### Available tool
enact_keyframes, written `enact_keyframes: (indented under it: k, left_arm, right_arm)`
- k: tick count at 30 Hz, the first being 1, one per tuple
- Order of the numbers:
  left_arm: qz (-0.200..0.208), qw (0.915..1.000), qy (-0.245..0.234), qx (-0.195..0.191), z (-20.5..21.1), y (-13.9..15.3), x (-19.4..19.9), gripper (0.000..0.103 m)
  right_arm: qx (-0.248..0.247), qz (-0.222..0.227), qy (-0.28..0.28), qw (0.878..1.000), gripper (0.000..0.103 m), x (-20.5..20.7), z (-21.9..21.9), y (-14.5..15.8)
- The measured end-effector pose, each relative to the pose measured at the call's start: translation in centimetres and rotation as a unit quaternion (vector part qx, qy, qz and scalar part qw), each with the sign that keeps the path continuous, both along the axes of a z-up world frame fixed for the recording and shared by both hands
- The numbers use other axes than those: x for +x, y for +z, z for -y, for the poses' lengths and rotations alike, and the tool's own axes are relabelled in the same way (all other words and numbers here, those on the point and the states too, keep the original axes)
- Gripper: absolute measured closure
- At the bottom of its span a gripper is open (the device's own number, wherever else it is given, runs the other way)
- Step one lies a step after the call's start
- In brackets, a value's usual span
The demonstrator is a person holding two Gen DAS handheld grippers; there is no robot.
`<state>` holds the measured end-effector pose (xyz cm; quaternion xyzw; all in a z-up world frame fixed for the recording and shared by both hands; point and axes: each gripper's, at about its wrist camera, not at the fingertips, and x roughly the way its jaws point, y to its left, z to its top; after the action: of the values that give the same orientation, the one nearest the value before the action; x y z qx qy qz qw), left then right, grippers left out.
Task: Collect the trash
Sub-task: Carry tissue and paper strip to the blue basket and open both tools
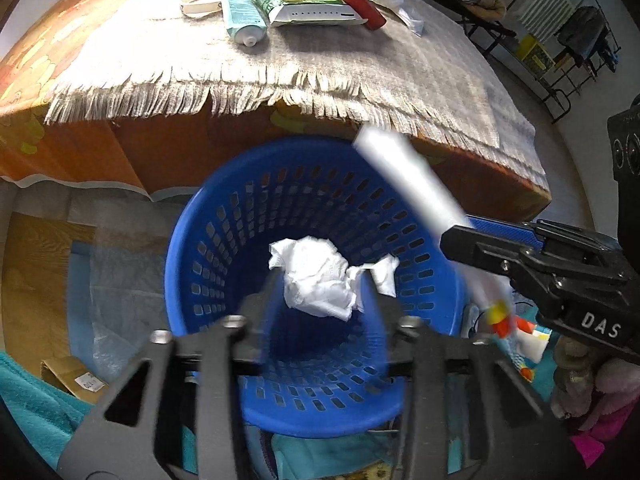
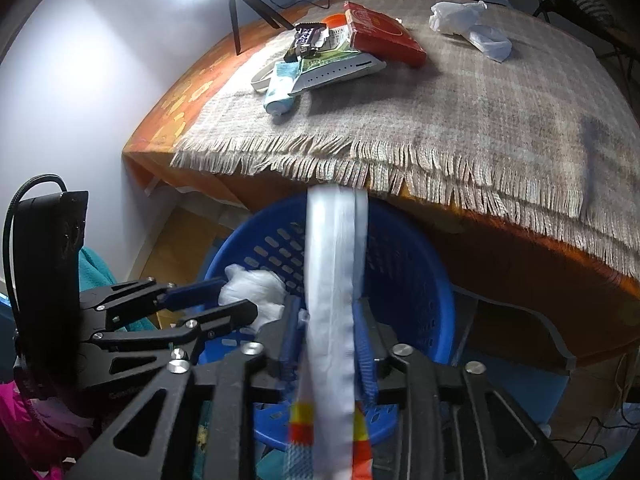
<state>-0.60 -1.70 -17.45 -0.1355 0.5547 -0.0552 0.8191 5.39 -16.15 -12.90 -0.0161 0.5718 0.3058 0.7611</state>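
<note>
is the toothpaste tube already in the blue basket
No, the toothpaste tube lies up on the cloth-covered table, while the blue basket sits below its edge.

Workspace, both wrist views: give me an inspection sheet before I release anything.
Surface: table under a fringed grey cloth, orange cover beneath.
Job's things: blue basket below the table edge; crumpled tissue in the left claw; long white wrapper in the right claw. Both are above the basket.
Clutter: tube, white-green packet, red box, dark wrapper, white plastic bag on the cloth.
Grippers: left shut on tissue, right shut on wrapper.
Cables: black cable at the left unit.
Surroundings: tripod, lamp glare, rack.
</note>
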Motion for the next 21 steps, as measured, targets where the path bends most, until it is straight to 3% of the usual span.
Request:
enact_keyframes:
  k: [3, 5, 11, 21]
  left_arm:
    - [0.001, 1.0000, 0.001, 0.004, -0.10, 0.06, 0.02, 0.053]
    - [0.002, 1.0000, 0.004, 0.006, -0.22, 0.07, 0.07, 0.042]
    - [-0.001, 0.9999, 0.012, 0.008, -0.50, 0.00, 0.13, 0.040]
    - [-0.001, 0.9999, 0.015, 0.009, -0.75, 0.10, 0.26, 0.038]
  right_arm:
    - [-0.003, 0.000, -0.005, 1.000, 0.053, 0.04, 0.11, -0.03]
    - [-0.006, 0.002, -0.011, 1.000, 0.036, 0.08, 0.19, -0.02]
    - [-0.016, 0.008, -0.021, 1.000, 0.020, 0.16, 0.45, 0.21]
    - [-0.032, 0.010, -0.030, 0.999, 0.010, 0.49, 0.61, 0.25]
